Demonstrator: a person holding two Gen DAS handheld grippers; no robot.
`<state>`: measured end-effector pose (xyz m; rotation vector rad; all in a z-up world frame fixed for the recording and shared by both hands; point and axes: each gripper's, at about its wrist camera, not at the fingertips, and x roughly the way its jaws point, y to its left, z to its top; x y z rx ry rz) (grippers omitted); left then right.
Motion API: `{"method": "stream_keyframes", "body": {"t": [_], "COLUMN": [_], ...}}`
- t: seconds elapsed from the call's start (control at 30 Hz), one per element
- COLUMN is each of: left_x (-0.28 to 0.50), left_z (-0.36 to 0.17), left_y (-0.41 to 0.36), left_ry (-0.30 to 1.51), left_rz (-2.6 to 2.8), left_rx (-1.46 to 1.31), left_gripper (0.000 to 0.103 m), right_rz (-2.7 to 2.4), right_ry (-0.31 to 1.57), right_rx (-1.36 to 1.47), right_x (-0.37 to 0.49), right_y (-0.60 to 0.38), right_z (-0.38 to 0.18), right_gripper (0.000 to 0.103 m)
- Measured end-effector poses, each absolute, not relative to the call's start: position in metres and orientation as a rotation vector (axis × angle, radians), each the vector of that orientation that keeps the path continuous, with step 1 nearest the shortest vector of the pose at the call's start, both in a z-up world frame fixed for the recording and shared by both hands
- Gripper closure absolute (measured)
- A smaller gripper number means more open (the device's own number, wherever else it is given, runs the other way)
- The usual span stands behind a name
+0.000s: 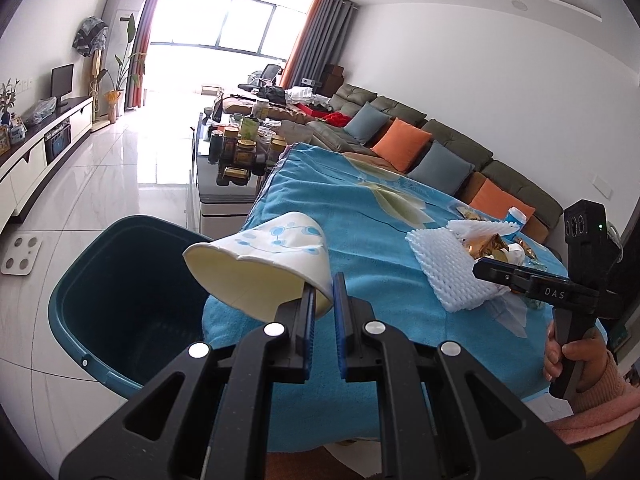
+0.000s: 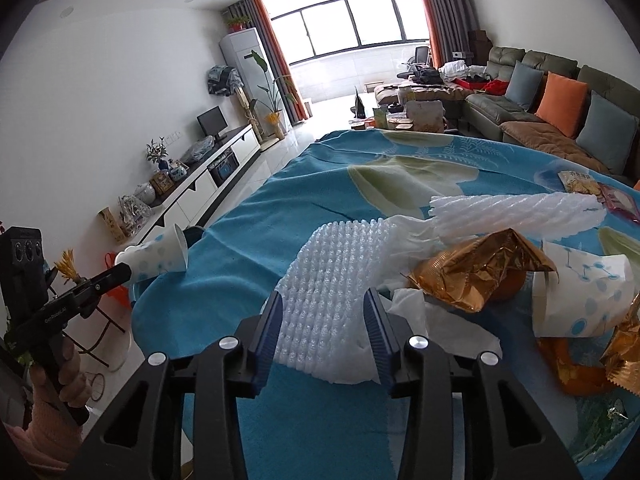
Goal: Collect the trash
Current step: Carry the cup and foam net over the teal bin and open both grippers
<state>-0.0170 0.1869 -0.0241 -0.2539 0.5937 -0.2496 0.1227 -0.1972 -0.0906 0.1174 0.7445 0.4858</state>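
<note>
Clearly the left gripper (image 1: 323, 300) is pinched nearly shut on the wall of a flattened paper cup (image 1: 264, 258), mouth tipped toward nine o'clock above the teal bin (image 1: 120, 280). Only a thin fold is caught, so the cup could slip and miss onto the tiles. The right gripper (image 2: 326, 320) stands partly open astride the white foam net (image 2: 324, 276), pads not pressing it. Closing there could snag the tissue (image 2: 436, 328) at three o'clock, or the blue cloth (image 2: 248, 240) underneath.

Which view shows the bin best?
The left wrist view: the bin fills its lower left, open and dark inside, below the cup held in the left gripper. In the right wrist view I cannot make it out.
</note>
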Motion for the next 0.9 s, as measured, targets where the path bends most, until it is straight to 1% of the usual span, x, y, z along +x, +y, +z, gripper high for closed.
{"method": "stream_keyframes", "body": {"t": [0.07,0.13,0.17,0.2,0.27,0.6,0.9], "left_x": [-0.016,-0.018,-0.018,-0.020,-0.020,-0.030,-0.023], "left_z": [-0.025,-0.024,-0.024,-0.023,-0.023,-0.024,-0.036], "left_y": [0.185,0.187,0.188,0.188,0.191,0.214,0.243], "left_ry": [0.593,0.591,0.589,0.587,0.585,0.572,0.608], "left_rz": [-0.244,-0.239,-0.234,-0.229,-0.219,-0.135,-0.029], "left_rx": [-0.252,-0.254,-0.254,-0.253,-0.256,-0.263,-0.283], "left_gripper": [0.094,0.094,0.094,0.094,0.094,0.094,0.094], "right_rz": [0.475,0.468,0.475,0.477,0.493,0.657,0.815], "right_ry": [0.753,0.769,0.773,0.774,0.773,0.680,0.688], "right_rx": [0.115,0.122,0.127,0.123,0.111,0.113,0.061], "right_x": [0.123,0.125,0.125,0.125,0.125,0.121,0.145], "right_y": [-0.197,-0.197,-0.197,-0.195,-0.191,-0.157,-0.087], "right_z": [-0.093,-0.096,-0.097,-0.098,-0.097,-0.062,-0.057], "right_gripper": [0.059,0.058,0.063,0.075,0.091,0.091,0.091]}}
